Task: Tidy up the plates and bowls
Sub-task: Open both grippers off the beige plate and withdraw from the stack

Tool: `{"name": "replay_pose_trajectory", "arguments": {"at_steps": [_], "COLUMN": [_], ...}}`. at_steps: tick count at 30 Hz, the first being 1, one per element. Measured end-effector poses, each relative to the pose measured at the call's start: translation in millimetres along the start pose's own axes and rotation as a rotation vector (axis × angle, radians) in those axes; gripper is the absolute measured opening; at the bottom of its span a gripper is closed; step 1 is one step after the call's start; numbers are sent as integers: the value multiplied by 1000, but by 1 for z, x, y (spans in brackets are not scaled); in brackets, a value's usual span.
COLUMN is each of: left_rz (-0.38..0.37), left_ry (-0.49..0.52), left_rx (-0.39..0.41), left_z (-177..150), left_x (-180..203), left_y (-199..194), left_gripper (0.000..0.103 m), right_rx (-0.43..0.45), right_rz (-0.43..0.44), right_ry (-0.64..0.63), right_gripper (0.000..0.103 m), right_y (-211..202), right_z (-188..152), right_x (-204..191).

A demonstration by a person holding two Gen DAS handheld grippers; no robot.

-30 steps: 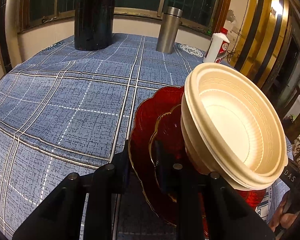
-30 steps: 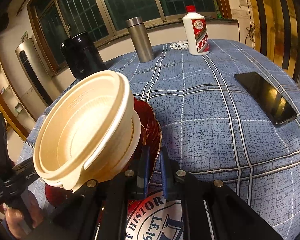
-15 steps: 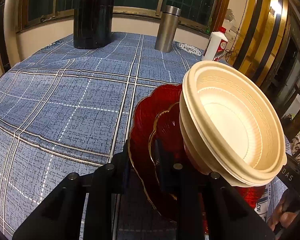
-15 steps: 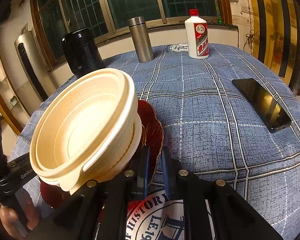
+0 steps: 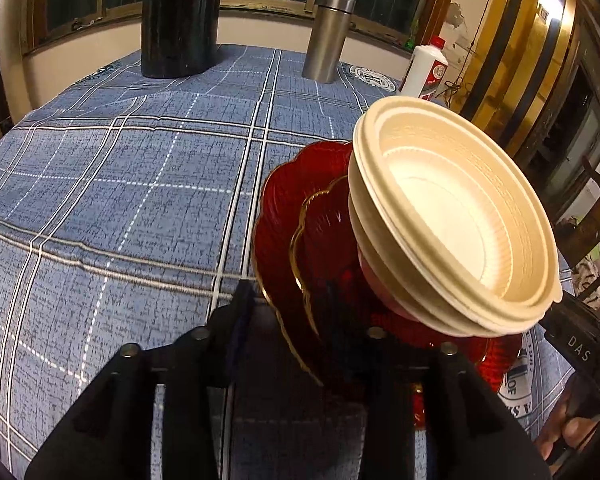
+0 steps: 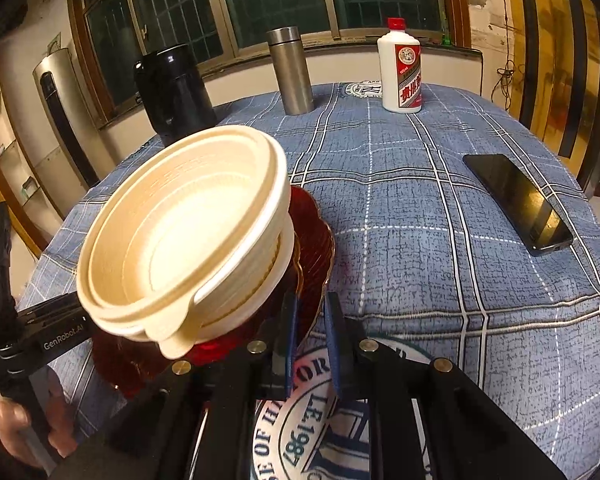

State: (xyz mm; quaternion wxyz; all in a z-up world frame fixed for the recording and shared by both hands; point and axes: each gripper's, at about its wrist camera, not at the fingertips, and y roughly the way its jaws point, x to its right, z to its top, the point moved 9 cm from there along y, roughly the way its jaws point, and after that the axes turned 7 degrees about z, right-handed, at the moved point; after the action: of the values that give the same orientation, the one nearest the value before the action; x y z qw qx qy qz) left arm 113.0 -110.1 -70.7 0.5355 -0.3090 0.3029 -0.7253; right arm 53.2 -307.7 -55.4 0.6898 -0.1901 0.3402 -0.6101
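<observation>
Nested cream bowls [image 5: 452, 216] sit on a small gold-rimmed red plate [image 5: 324, 248], which lies on a larger red plate [image 5: 296, 184]. The stack is on the blue checked tablecloth. My left gripper [image 5: 286, 300] straddles the large plate's near rim; its jaws are opening and the left finger [image 5: 240, 308] stands off the rim. From the other side, my right gripper [image 6: 311, 320] has the red plate's [image 6: 314, 236] rim between its blue pads [image 6: 332, 332], which stand slightly apart with cloth showing between them. The bowls [image 6: 180, 240] hide most of the plates there.
At the table's far edge stand a black jar [image 5: 180, 16], a steel flask [image 5: 328, 36] and a white bottle [image 6: 400, 68]. A dark phone [image 6: 516, 204] lies at the right. A hand [image 6: 16, 420] holds the left tool. A chair [image 5: 596, 216] stands beside the table.
The left fingers have spread apart, off the plate's rim. The right pads have parted a little. The stack stays in about the same place.
</observation>
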Motion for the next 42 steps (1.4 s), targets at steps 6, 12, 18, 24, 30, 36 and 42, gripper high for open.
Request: {"name": "replay_pose_trajectory", "arguments": {"at_steps": [6, 12, 18, 24, 30, 36, 42], "left_rz": [-7, -27, -42, -54, -41, -33, -10], "left_ry": [-3, 4, 19, 45, 69, 88, 94], "left_rx": [4, 11, 18, 29, 73, 96, 121], "left_z": [-5, -13, -21, -28, -36, -46, -53], "left_x": [-3, -1, 5, 14, 21, 26, 25], "left_y": [-9, -22, -32, -46, -59, -67, -69], "left_gripper": [38, 38, 46, 48, 58, 59, 59], "right_rx": [-8, -8, -3, -3, 6, 14, 38], "right_rz": [17, 57, 88, 114, 119, 129, 116], "right_ry": [4, 2, -6, -6, -6, -9, -37], "right_gripper": [19, 23, 24, 27, 41, 44, 55], "right_y": [-9, -22, -34, -42, -51, -56, -59], "right_z": [-10, -22, -31, -40, -52, -59, -64], "right_x": [-7, -15, -27, -33, -36, -43, -50]}}
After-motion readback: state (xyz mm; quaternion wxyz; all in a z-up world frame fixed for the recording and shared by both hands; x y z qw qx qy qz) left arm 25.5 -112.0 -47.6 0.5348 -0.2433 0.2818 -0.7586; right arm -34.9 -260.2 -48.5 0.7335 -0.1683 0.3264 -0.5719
